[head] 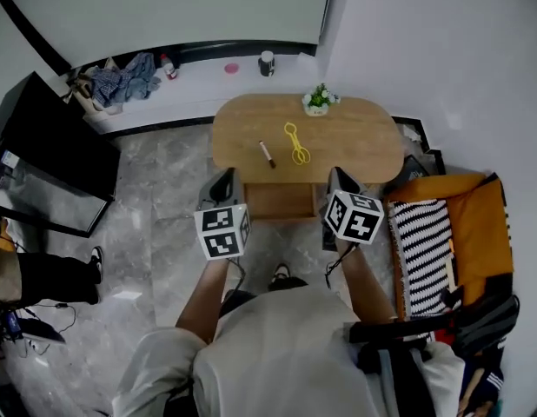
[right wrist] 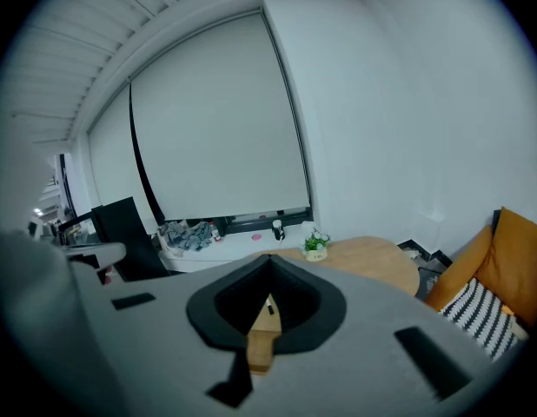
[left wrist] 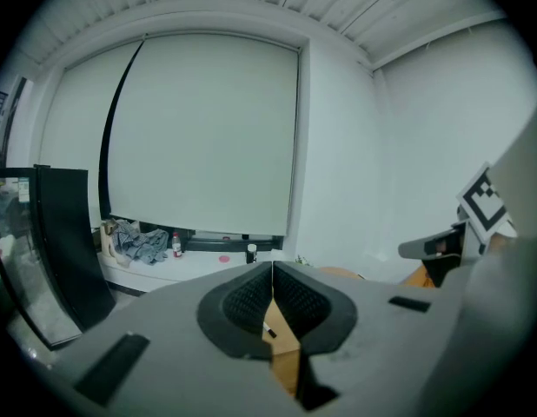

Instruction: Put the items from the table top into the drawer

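The oval wooden surface [head: 355, 146] stands before the person, with the left hand-held gripper [head: 225, 177] and right hand-held gripper [head: 338, 175] at its near edge (both clenched on nothing), and mid-surface lie the yellow tongs [head: 295, 143], long axis pointing away from the person, just right of the slimmer, slightly slanted dark pen [head: 267, 154].

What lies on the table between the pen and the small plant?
The yellow tool lies between pen and plant, as the head view shows.

Yellow tool [head: 295, 143], tan table [head: 364, 142], black-white striped cushion [head: 422, 250].
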`<state>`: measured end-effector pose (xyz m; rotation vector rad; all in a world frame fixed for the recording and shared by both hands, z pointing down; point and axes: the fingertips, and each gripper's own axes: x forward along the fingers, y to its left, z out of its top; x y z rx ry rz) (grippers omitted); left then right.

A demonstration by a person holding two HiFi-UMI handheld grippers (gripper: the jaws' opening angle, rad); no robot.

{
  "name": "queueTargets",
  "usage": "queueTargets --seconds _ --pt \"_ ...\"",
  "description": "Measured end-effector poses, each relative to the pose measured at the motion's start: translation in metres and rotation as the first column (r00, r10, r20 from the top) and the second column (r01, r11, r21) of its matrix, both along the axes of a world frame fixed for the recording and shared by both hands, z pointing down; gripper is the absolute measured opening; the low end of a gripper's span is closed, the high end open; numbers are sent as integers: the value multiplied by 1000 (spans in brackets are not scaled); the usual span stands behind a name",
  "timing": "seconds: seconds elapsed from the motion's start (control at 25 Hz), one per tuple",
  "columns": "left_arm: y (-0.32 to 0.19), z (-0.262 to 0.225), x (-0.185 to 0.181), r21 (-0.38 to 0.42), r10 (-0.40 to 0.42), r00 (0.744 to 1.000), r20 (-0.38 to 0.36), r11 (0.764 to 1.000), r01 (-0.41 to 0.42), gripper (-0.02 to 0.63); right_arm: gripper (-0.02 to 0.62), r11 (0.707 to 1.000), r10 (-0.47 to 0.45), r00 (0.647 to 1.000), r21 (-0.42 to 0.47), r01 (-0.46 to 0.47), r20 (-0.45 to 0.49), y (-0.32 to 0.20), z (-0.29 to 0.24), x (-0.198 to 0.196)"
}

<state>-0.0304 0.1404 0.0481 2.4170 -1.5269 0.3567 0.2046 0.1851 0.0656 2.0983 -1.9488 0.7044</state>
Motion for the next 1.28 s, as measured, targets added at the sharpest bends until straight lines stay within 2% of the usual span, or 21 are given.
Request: queueTargets --seconds 0.16,0.4,0.64,0.84,1.0,1.16,1.28 --pt "-30 21 7 -38 -43 999 24 998 44 11 -8 997 -62 998 -44 61 -16 -44 22 11" --pt "-77 54 5 -112 -74 997 35 991 77 11 -8 990 -101 995 -102 100 -6 -95 50 5" --pt "-110 72 8 -148 -45 998 41 988 50 11 -8 980 -136 991 -152 132 -13 -121 69 -10" --pt "-139 105 8 -188 -26 999 44 982 34 11 -8 964 -196 980 -188 186 -35 -148 107 -34" --pt "-151 154 -1 -239 -35 998 46 970 45 11 -8 946 -221 975 -246 209 -20 -161 159 -47" --pt "-161 222 -3 -301 -43 997 62 952 60 11 -8 927 -230 973 -310 210 -30 -169 213 -43" --pt "-173 277 -9 -319 -42 996 79 946 65 11 -8 919 -220 975 -342 197 -30 -176 257 -41"
